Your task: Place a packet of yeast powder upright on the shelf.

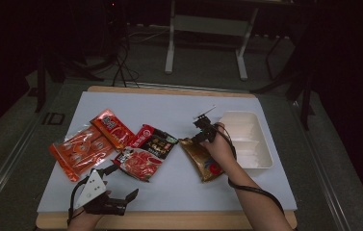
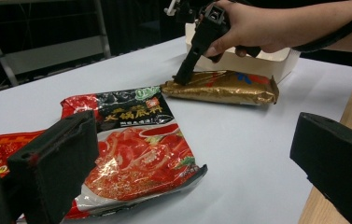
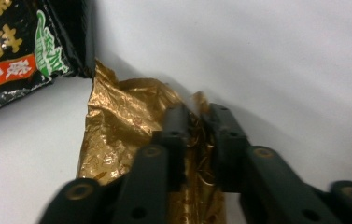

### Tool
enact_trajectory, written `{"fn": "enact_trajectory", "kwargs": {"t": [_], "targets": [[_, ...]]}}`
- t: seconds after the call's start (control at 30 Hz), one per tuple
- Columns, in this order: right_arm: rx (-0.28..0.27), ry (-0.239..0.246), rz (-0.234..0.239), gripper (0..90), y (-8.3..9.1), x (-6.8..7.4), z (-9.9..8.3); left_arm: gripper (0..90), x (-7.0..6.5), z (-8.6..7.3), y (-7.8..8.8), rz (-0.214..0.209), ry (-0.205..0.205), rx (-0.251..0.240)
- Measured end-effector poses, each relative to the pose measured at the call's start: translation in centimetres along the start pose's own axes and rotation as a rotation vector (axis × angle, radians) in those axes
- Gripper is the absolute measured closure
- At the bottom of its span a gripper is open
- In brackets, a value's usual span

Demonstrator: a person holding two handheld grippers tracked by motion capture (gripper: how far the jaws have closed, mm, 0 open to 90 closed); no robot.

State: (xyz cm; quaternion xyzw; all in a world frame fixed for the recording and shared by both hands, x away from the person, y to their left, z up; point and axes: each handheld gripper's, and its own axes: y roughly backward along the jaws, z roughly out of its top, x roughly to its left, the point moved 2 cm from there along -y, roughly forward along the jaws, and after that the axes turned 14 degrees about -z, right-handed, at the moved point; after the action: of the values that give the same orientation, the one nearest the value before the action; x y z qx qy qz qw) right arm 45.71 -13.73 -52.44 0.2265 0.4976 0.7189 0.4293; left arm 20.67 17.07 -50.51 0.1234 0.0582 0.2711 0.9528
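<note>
A gold foil packet [image 1: 199, 160] lies on the white table cover beside a white tray [image 1: 261, 161]. My right gripper [image 1: 193, 140] points down at the packet's far end and is shut on its crinkled edge. The right gripper view has both black jaws [image 3: 197, 119] pinching the gold foil [image 3: 117, 126]; in the left gripper view the same gripper [image 2: 181, 79] stands on the packet [image 2: 225, 86]. Near the table's front edge my left gripper [image 1: 123, 184] lies open with nothing between its jaws [image 2: 194, 135], just in front of a red and black noodle packet [image 2: 136, 149].
The red noodle packet [image 1: 138, 163], a dark packet [image 1: 155, 141] and two orange-red packets [image 1: 113, 127] [image 1: 79, 151] lie on the table's left half. The dark packet's corner [image 3: 15, 51] lies close to the gold foil. The white tray's wall [image 2: 257, 60] stands behind the right hand.
</note>
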Motion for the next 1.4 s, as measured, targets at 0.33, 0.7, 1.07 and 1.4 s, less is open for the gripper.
{"fn": "enact_trajectory", "kwargs": {"t": [0.33, 0.7, 1.07, 1.4], "targets": [[-0.057, 0.032, 0.017, 88.8, 1.8, -0.1, 0.0, 1.8, 0.0, 0.0, 0.0, 0.002, 0.001, 0.002], [-0.16, 0.049, 0.053, 89.4, 5.0, 0.2, -0.4, 1.8, 0.0, -0.1, -0.1, 0.006, 0.001, 0.008], [-0.305, 0.048, 0.128, 89.8, 9.2, 0.6, -1.0, 1.8, 0.0, -0.1, -0.2, 0.002, 0.002, 0.013], [-0.405, 0.031, 0.168, 89.9, 12.2, 0.3, -0.5, 1.8, 0.0, -0.2, -0.2, 0.004, 0.005, 0.013]]}}
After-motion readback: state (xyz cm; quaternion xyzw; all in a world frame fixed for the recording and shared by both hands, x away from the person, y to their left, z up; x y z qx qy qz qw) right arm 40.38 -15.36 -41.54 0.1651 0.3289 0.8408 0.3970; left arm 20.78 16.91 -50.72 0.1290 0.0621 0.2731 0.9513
